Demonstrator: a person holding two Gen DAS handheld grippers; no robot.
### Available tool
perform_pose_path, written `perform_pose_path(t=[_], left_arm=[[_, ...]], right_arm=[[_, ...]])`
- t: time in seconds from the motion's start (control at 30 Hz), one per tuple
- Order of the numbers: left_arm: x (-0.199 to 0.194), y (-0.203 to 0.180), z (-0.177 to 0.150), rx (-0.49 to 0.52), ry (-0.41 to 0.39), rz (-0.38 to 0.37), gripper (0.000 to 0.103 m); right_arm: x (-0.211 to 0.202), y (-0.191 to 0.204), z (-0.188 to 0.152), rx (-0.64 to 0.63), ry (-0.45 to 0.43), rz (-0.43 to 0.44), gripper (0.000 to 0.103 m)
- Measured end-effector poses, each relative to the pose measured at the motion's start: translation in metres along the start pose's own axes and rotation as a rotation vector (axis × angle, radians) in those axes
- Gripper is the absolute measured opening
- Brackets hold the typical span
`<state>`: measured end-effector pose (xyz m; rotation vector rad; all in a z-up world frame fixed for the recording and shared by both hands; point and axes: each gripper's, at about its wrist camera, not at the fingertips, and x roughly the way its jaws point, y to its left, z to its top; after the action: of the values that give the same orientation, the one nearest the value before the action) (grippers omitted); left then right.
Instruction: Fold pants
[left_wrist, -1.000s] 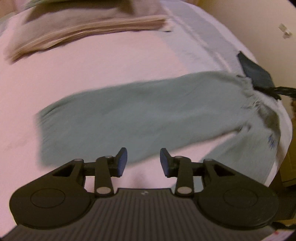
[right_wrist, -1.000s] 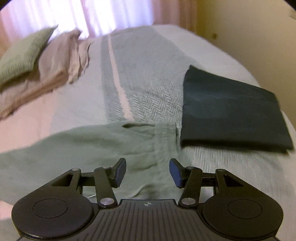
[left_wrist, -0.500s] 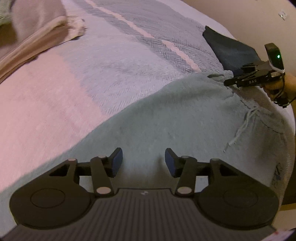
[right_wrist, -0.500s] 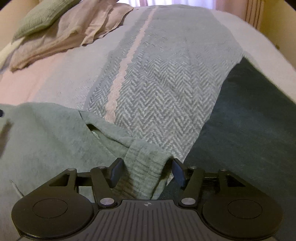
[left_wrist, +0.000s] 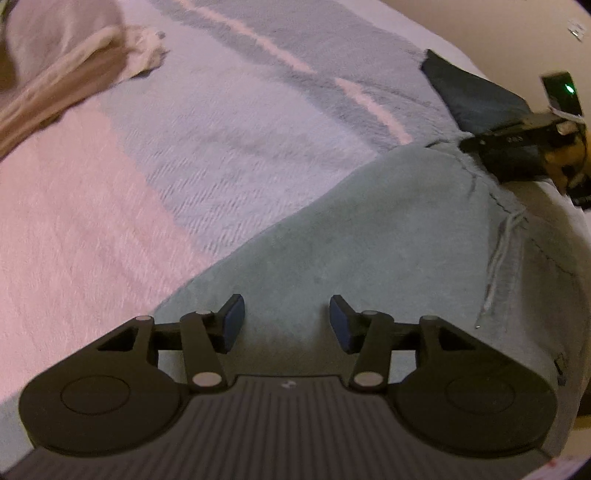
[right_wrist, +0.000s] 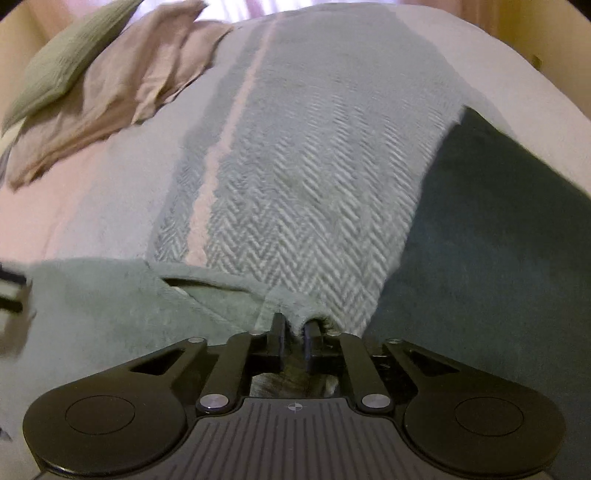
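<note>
Sage-green pants (right_wrist: 110, 306) waistband pinched between right gripper (right_wrist: 294, 345) fingers; folded dark garment (right_wrist: 498, 236) just right. Left gripper (left_wrist: 286, 321) spread wide above pants, holding nothing.

Left claw (left_wrist: 287, 319) agape, right claw (right_wrist: 294, 338) clamped

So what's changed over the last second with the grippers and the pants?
The right gripper came down onto the waistband corner of the green pants and shut on it; a second ago it was open above them. The left gripper swung in over the pants and stays open. The dark folded cloth hasn't moved.
</note>
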<state>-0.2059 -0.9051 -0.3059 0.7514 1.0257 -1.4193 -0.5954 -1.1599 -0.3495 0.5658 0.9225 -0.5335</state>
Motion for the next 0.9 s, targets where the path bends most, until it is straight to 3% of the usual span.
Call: perform_pose_path(t=[0.1, 0.23, 0.4, 0.63, 0.8, 0.9], left_arm=[[-0.015, 0.007, -0.012, -0.014, -0.011, 0.025, 0.045], [-0.05, 0.026, -0.04, -0.075, -0.022, 0.077, 0.045], [-0.105, 0.045, -0.097, -0.179, -0.014, 0.167, 0.045], [-0.18, 0.064, -0.202, -0.375, 0.017, 0.285, 0.046], [-0.221, 0.087, -0.266, -0.434, 0.017, 0.343, 0.047], [-0.239, 0.117, -0.298, -0.468, 0.003, 0.365, 0.047]], right_arm=[[-0.018, 0.009, -0.006, -0.005, -0.032, -0.089, 0.032], [-0.056, 0.039, -0.025, -0.056, -0.078, -0.147, 0.037], [-0.089, 0.106, -0.072, -0.042, -0.073, 0.002, 0.039], [-0.09, 0.206, -0.124, -0.058, 0.039, 0.184, 0.043], [-0.082, 0.262, -0.121, -0.135, 0.049, 0.191, 0.047], [-0.078, 0.302, -0.109, -0.192, 0.023, 0.15, 0.048]])
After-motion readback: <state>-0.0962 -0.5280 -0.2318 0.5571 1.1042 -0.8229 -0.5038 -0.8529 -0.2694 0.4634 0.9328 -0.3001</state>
